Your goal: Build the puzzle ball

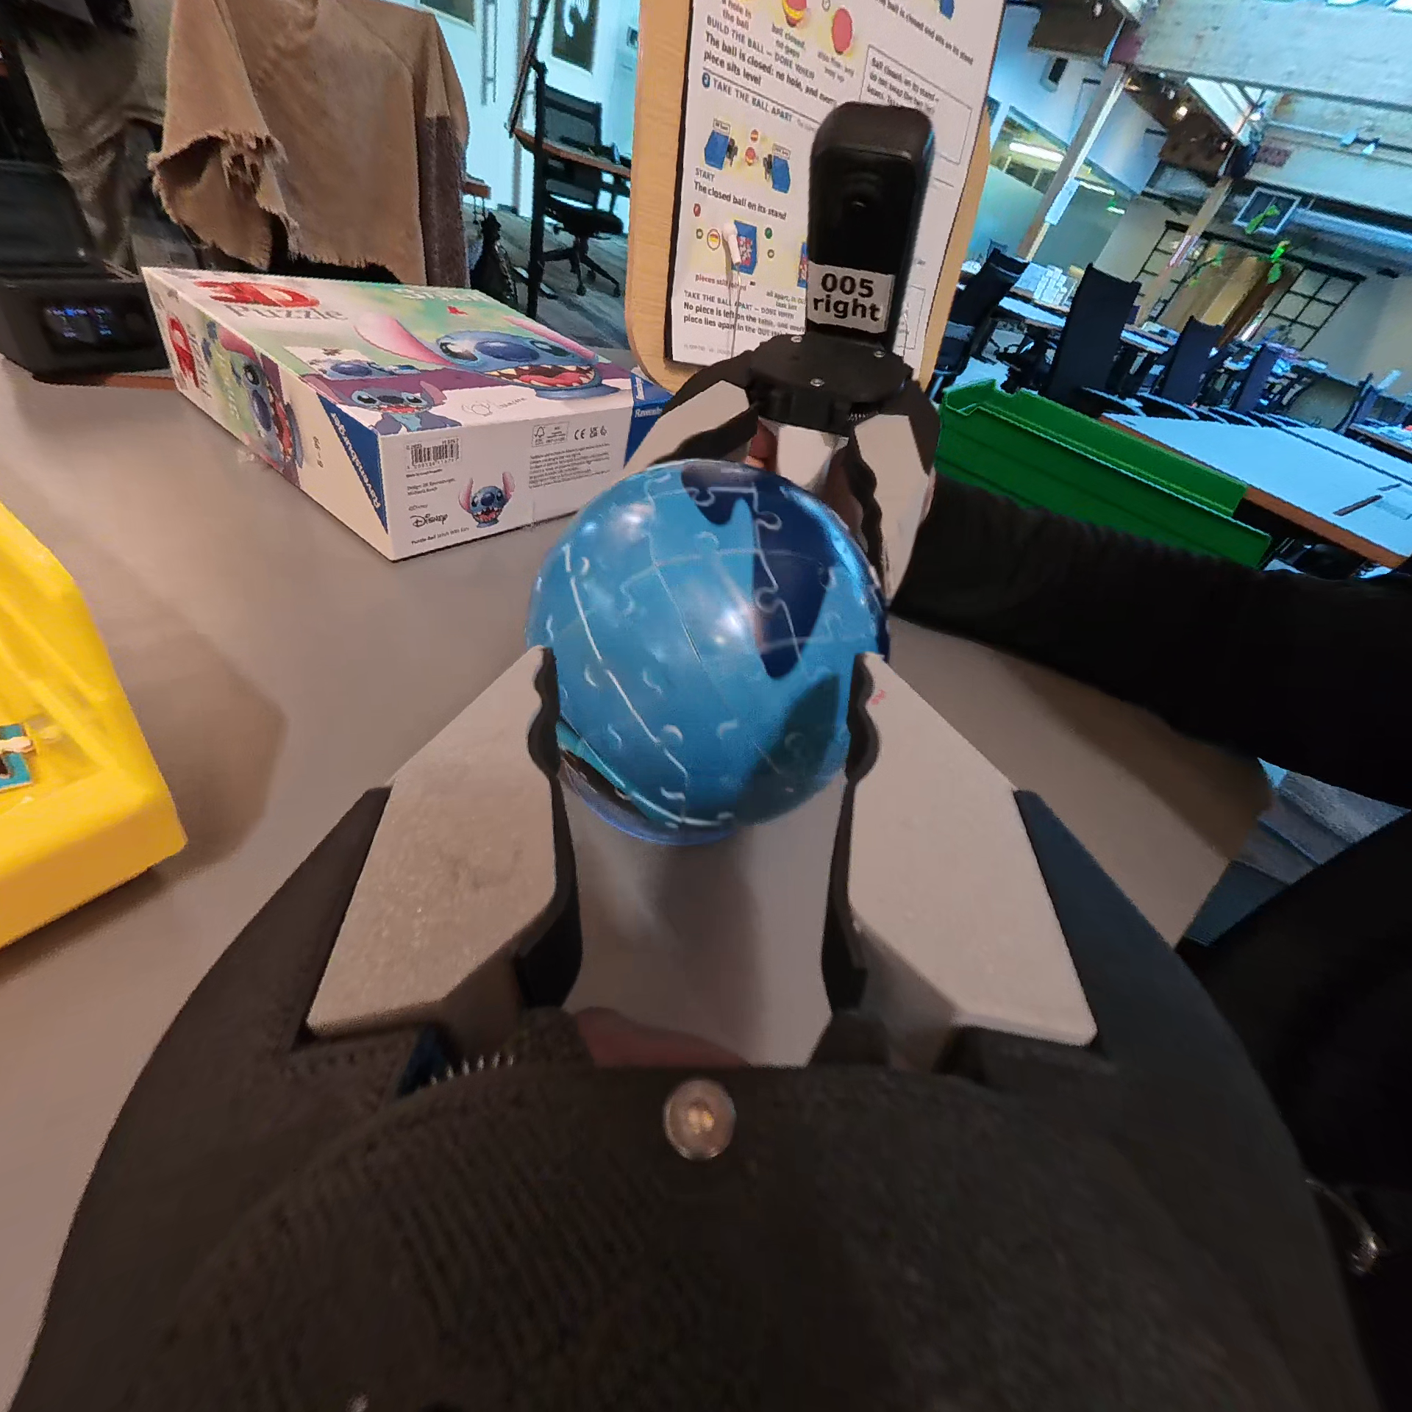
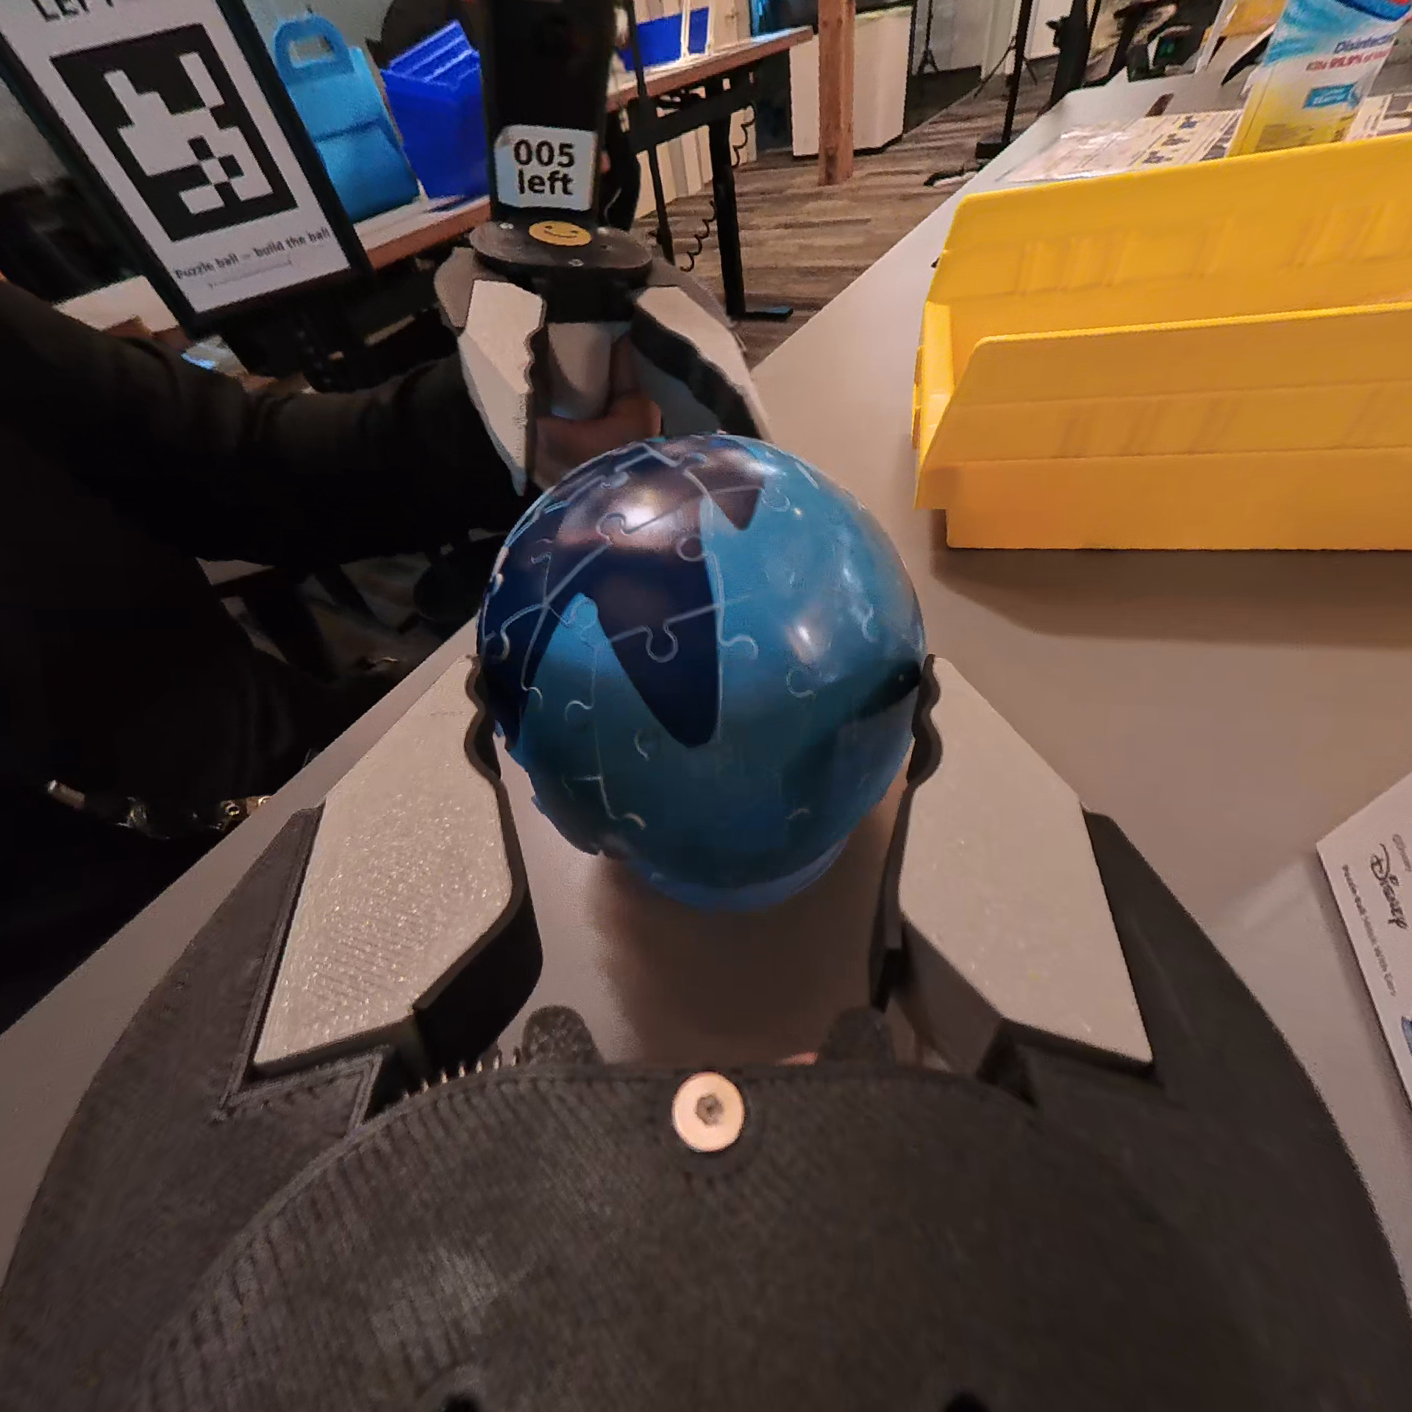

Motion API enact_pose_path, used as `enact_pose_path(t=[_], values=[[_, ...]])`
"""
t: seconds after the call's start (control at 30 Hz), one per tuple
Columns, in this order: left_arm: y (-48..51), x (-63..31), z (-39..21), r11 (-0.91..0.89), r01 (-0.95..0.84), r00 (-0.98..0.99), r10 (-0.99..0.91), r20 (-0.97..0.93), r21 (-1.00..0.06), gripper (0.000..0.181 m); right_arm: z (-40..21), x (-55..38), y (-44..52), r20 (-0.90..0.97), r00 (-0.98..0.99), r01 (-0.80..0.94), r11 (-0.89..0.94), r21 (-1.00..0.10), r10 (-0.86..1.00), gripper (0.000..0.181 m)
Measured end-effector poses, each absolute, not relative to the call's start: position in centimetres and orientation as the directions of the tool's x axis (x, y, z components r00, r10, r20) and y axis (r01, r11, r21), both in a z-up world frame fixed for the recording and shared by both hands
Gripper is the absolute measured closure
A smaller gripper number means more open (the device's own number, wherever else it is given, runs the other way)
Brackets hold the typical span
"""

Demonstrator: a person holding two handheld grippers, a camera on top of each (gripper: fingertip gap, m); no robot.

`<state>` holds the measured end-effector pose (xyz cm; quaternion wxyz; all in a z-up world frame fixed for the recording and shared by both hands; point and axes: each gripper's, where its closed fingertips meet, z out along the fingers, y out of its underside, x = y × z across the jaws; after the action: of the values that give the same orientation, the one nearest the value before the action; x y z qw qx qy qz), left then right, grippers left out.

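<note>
Holding: puzzle ball point(image 1: 707, 649) looks closed, on its blue stand point(image 2: 733, 890); left tool point(image 1: 699, 691) and right tool point(image 2: 699, 714) both clamped on it
Next: judged, check seams; loosen both tools gently; leave ball level on desk point(image 1: 267, 649)

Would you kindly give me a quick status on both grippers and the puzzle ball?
Left gripper and right gripper both closed on the puzzle ball from opposite sides. Ball looks closed, on its stand over the table. Nothing in the way.

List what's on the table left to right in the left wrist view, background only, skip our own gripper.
yellow bin → puzzle box → puzzle ball with the right gripper behind it → green bin
</note>
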<state>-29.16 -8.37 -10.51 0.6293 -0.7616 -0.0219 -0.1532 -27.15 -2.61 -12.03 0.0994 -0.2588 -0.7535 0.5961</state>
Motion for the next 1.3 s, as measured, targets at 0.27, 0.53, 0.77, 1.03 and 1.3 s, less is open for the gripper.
enact_pose_path(t=[0.27,0.53,0.77,1.03,1.3], values=[[-10.5,-28.4,-10.9,-0.224,0.223,0.961,-0.114,0.253,-0.949,0.108,-9.7,-26.2,-0.2,-0.133,-0.797,0.246,0.116,-0.962,0.589,0.079],[-13.3,-26.4,-13.4,-0.317,0.129,0.988,-0.039,0.149,-0.940,0.105,-9.8,-19.9,1.3,0.065,-0.730,0.212,0.316,-0.925,0.680,0.098],[-12.5,-22.5,-16.1,-0.440,-0.215,0.977,-0.094,-0.193,-0.872,0.124,-18.3,-15.3,0.8,0.210,-0.690,0.403,0.609,-0.683,0.693,0.111],[-10.6,-19.8,-18.1,-0.484,-0.355,0.935,-0.180,-0.306,-0.800,0.130,-20.7,-15.4,0.6,0.362,-0.667,0.402,0.724,-0.561,0.651,0.157],[-8.5,-18.8,-18.4,-0.487,-0.435,0.900,-0.212,-0.380,-0.758,0.132,-21.1,-16.0,0.5,0.409,-0.670,0.374,0.757,-0.536,0.620,0.181]])
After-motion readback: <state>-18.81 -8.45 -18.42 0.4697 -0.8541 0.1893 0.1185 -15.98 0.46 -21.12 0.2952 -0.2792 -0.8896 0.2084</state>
